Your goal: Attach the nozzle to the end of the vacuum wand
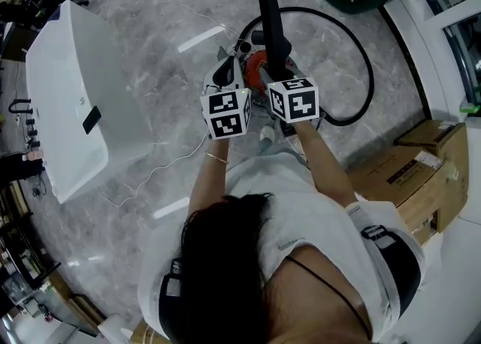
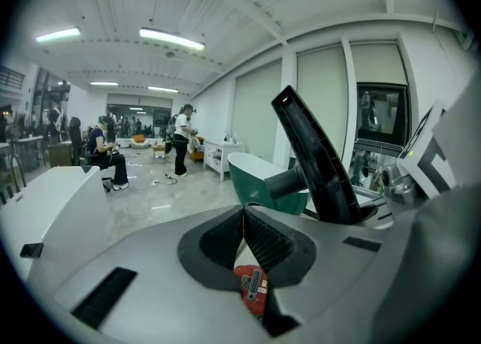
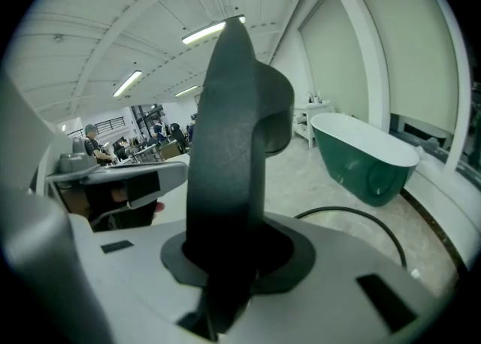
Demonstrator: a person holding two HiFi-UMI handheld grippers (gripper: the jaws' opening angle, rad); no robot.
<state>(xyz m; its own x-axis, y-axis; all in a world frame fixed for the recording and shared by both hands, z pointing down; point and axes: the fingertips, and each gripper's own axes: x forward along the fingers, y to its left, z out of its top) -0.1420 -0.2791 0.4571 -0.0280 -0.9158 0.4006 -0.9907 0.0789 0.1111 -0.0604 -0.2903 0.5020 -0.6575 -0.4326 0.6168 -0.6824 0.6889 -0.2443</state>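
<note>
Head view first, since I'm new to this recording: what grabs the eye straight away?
The black nozzle dominates, upright in the right gripper. Just beyond it a red vacuum sits on the marble floor, with a black hose looping off to its right. A big white bathtub fills the left.

No text can be read anywhere. The cardboard box (image 1: 409, 177) by the floor's right edge bears a white label (image 1: 429, 159) and a line of dark print — both too small to make out. The red vacuum body (image 2: 252, 294) carries a small grey label (image 2: 254, 284) — its print is blurred.
</note>
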